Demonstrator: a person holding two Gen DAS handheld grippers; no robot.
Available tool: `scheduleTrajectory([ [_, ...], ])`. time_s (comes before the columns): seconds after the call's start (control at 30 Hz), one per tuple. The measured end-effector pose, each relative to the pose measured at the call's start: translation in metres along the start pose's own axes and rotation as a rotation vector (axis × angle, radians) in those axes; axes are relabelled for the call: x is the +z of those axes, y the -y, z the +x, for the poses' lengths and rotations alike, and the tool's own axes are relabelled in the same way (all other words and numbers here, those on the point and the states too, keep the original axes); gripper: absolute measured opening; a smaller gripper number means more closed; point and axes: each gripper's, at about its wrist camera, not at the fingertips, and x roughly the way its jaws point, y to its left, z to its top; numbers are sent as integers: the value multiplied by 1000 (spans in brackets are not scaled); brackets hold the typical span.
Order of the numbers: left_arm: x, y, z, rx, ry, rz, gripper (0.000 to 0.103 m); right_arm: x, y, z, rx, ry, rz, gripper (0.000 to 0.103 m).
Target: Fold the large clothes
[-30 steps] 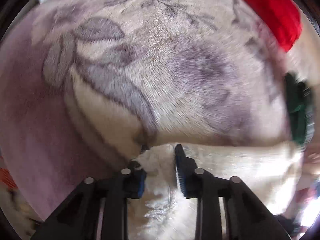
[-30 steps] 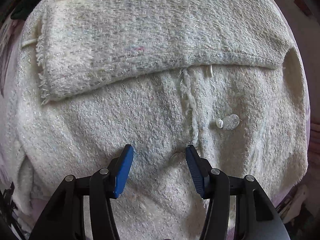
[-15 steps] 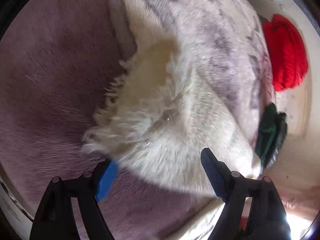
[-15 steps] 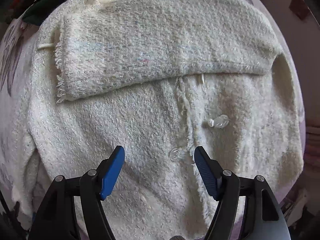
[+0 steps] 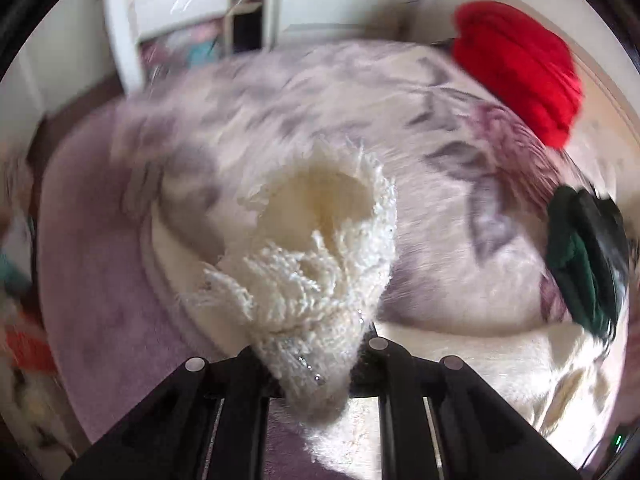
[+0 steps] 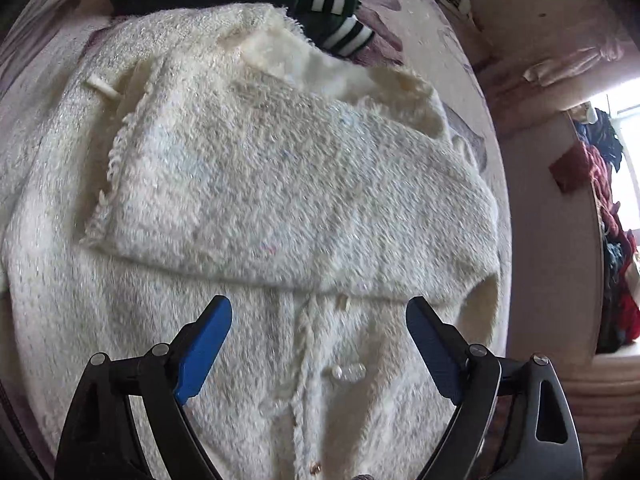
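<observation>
Floral bedspread (image 5: 460, 216) beneath; cream sleeve cuff (image 5: 320, 264) clamped in left gripper (image 5: 316, 364), right gripper (image 6: 318, 344) opening above jacket (image 6: 280, 184).

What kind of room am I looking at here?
Most likely a bedroom. A cream knitted jacket lies on a soft blanket with a purple leaf print, apparently a bed. Red clothes and a green garment sit along its edge, and white drawers stand behind.

soft daylight fills both fisheye views, their edges bowed and ringed in black. the left wrist view is smeared with motion blur; the right is sharper, with a blown-out window (image 6: 628, 148) at right.
</observation>
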Motion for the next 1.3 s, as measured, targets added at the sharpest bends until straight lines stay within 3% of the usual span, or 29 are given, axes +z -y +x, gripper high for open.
scheduleTrajectory([
  [0.2, 5, 99, -64, -71, 102, 185, 9, 21, 46, 30, 155, 6, 66, 90],
  [0.27, 2, 145, -86, -142, 113, 232, 8, 19, 84, 41, 217, -12, 129, 90],
  [0.37, -16, 225, -108, -306, 47, 291, 8, 3, 142, 53, 271, -53, 216, 90],
  [0.53, -98, 378, -135, -528, -53, 487, 8, -38, 241, 75, 289, -117, 361, 90],
  [0.63, -163, 454, -131, -600, -167, 609, 8, -61, 288, 96, 277, -162, 437, 90],
  [0.7, -210, 494, -121, -592, -236, 700, 9, -74, 320, 111, 255, -177, 487, 90],
  [0.87, -293, 540, -86, -500, -365, 879, 10, -96, 364, 145, 290, -228, 572, 90],
  [0.97, -317, 546, -68, -478, -416, 943, 25, -100, 378, 158, 382, -244, 612, 90],
  [1.0, -321, 545, -66, -482, -444, 959, 49, -101, 380, 160, 419, -247, 625, 90],
  [1.03, -323, 543, -65, -490, -475, 968, 80, -103, 382, 160, 463, -254, 643, 90],
  [1.07, -321, 544, -67, -506, -492, 967, 88, -102, 386, 163, 522, -261, 660, 90],
  [1.23, -279, 512, -91, -572, -507, 939, 90, -92, 400, 165, 738, -244, 764, 90],
  [1.3, -253, 502, -84, -561, -504, 910, 90, -80, 402, 167, 808, -239, 795, 90],
])
